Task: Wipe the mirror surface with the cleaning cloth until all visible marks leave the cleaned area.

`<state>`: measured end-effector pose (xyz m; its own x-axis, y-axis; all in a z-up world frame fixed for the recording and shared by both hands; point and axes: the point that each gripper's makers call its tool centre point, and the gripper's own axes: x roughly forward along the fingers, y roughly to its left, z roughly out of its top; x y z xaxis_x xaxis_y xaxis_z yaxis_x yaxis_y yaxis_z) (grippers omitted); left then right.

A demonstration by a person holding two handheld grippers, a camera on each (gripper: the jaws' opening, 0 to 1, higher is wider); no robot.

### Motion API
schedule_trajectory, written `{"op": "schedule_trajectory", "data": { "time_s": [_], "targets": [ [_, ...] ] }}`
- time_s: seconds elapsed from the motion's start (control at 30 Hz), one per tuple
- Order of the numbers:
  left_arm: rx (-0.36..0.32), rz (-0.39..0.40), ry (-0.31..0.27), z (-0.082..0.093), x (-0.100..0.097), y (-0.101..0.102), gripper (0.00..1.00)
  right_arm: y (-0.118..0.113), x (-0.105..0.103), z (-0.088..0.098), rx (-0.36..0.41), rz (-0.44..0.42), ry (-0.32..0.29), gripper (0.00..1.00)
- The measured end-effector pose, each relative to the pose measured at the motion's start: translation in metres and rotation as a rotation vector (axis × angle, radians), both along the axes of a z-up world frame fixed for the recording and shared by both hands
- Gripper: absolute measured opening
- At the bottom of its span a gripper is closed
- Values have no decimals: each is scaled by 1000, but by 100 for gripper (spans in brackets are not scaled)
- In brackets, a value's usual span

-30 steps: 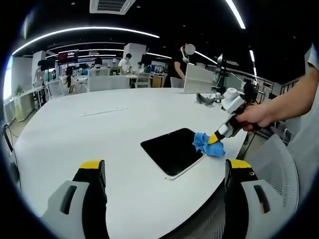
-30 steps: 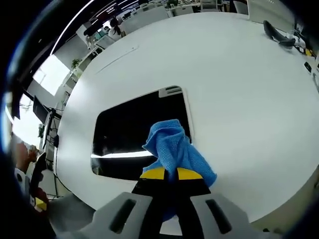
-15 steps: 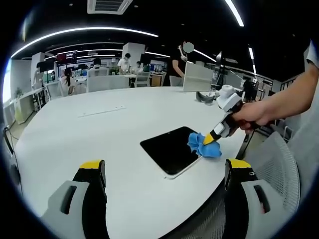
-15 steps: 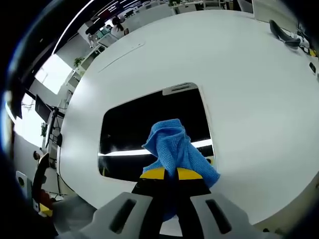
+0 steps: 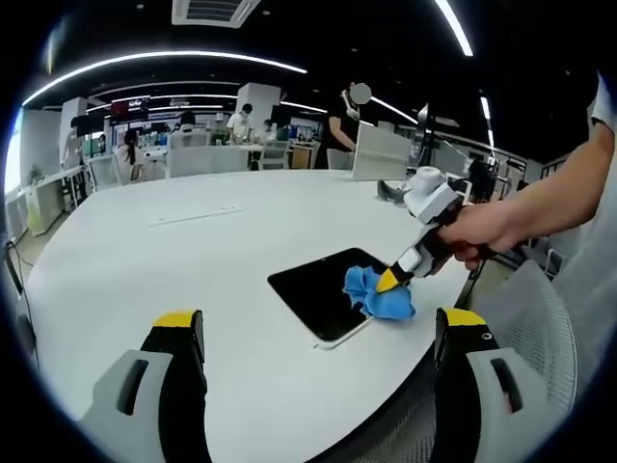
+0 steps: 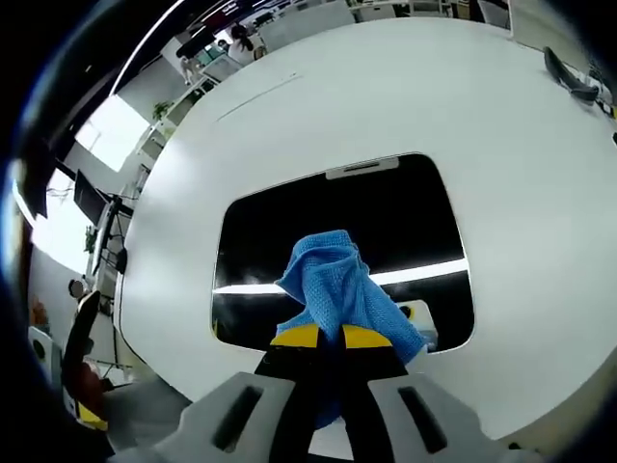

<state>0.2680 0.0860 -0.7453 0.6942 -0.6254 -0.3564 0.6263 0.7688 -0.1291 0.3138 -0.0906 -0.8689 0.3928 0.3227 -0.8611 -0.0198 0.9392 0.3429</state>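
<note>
A dark rectangular mirror lies flat on the white table, near its front right edge. A blue cleaning cloth rests on the mirror's right part, and my right gripper is shut on it, held by a person's hand. The mirror reflects a bright ceiling light strip. My left gripper hovers open in front of the table, well short of the mirror, with nothing between its yellow-tipped fingers.
A mesh office chair stands at the table's right front edge. A dark headset-like object and a grey screen are at the table's far right. People sit at desks in the background.
My right gripper has dragged the blue cloth leftward, from the mirror's right edge further onto its surface. The left gripper has stayed in place.
</note>
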Motion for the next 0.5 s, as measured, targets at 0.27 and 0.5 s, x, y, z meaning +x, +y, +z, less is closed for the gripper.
{"op": "schedule_trajectory", "data": {
  "time_s": [0.27,0.5],
  "targets": [
    [2,-2,7,-1,0,0,99,16,-3,3,9,10,0,1],
    [3,-4,7,-2,0,0,99,28,-1,3,15,25,0,1]
  ]
}}
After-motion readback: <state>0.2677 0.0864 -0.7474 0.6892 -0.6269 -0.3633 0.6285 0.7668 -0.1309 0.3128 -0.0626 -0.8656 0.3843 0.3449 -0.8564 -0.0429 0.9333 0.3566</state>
